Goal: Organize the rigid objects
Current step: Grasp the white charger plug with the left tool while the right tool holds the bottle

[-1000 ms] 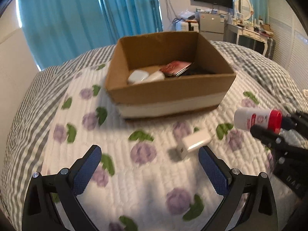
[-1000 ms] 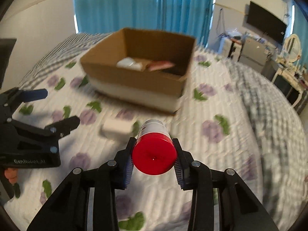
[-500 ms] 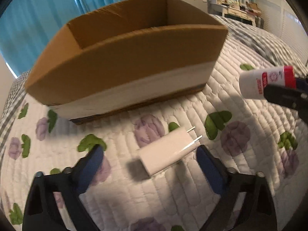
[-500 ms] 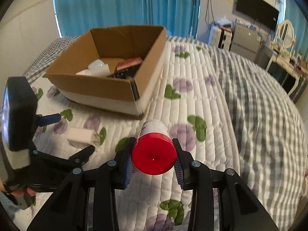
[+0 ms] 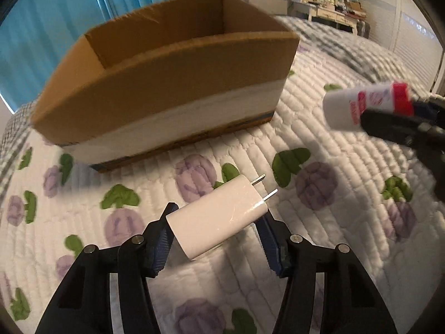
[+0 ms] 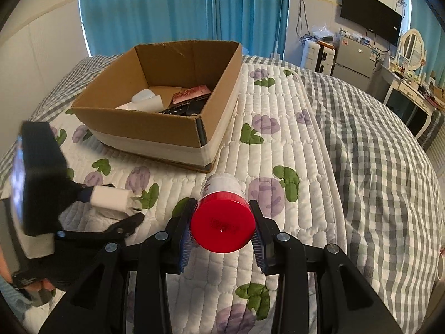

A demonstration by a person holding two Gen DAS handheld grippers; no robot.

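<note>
A white plug charger lies on the flowered quilt in front of the cardboard box. My left gripper is closing its jaws around it, and both blue pads touch its ends. In the right wrist view the same charger sits between the left gripper's fingers. My right gripper is shut on a white bottle with a red cap, held above the quilt to the right of the box. The left wrist view shows that bottle at the right edge.
The box holds a white item, a pink case and a dark remote. A grey checked blanket covers the bed's right side. Blue curtains, a television and a dresser stand behind the bed.
My left gripper has come down and forward over the charger, and its jaws have narrowed from wide open onto the charger's ends. The right gripper has drifted sideways with the bottle still in it.
</note>
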